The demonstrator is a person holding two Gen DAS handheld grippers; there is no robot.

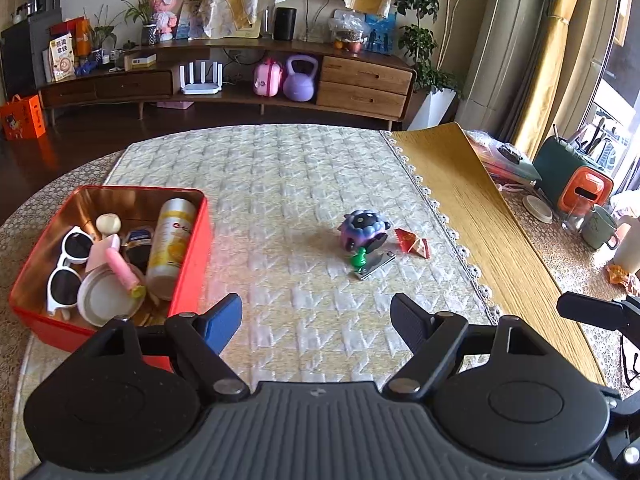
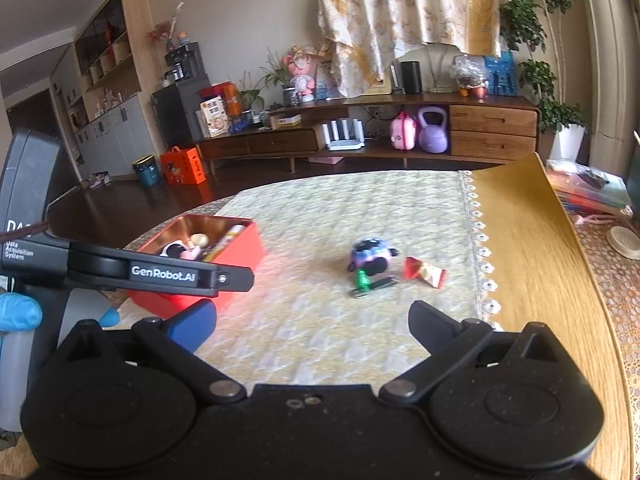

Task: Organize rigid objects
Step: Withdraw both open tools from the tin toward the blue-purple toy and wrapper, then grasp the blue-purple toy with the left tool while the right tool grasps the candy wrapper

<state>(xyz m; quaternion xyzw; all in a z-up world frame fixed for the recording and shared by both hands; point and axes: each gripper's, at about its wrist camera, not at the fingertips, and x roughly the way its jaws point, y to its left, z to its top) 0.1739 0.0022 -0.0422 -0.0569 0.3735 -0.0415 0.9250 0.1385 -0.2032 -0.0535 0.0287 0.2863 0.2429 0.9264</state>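
Left wrist view: tin half filled, four items left loose

The red rectangular metal tin [image 1: 188, 264] holds white sunglasses [image 1: 70, 264] and a yellow spray can [image 1: 170, 248], gathered to tidy them. On the quilted cloth, well apart, cluster a purple round toy [image 1: 362, 232], green pushpin [image 1: 359, 259], metal nail clipper [image 1: 374, 266] and red foil packet [image 1: 412, 242]. Left gripper [image 1: 316, 316] and right gripper [image 2: 314, 318] both gape empty, probably ready to collect them.

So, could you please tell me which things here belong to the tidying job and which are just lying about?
Job:
red metal tin, already holding white sunglasses and a yellow spray can
purple round toy
green push pin
silver nail clipper
red folded wrapper

Lying about:
green ceramic mug
purple kettlebell
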